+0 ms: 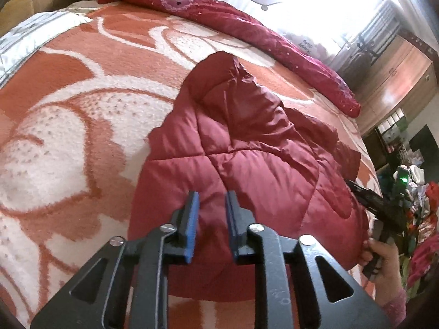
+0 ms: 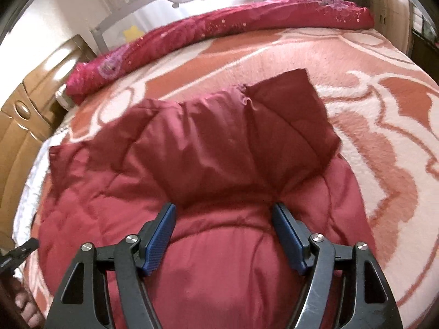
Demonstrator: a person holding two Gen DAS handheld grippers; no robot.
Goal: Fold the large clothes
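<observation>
- The blanket, orange with big cream flowers, covers the bed and fills the left side of the left wrist view; a pale striped sheet shows at its far left corner.
- The jacket, dark red and quilted, lies on the blanket in the middle of the bed, partly folded, with one puffy flap lying over the body. In the right wrist view the jacket fills the centre, the darker flap on top and pointing away from the camera.
- The left gripper hangs just over the near part of the jacket; its blue-padded fingers stand a little apart with red cloth showing in the gap, and nothing is pinched between them.
- The right gripper sits low over the jacket's near bulge, its fingers spread wide with nothing between them. Whether the pads touch the cloth I cannot tell.
- In the left wrist view the right gripper shows as a dark body at the jacket's right edge, with the right hand around its handle.
- A rolled pink quilt lies along the far edge of the bed.
- A wooden cabinet stands at the far right.
</observation>
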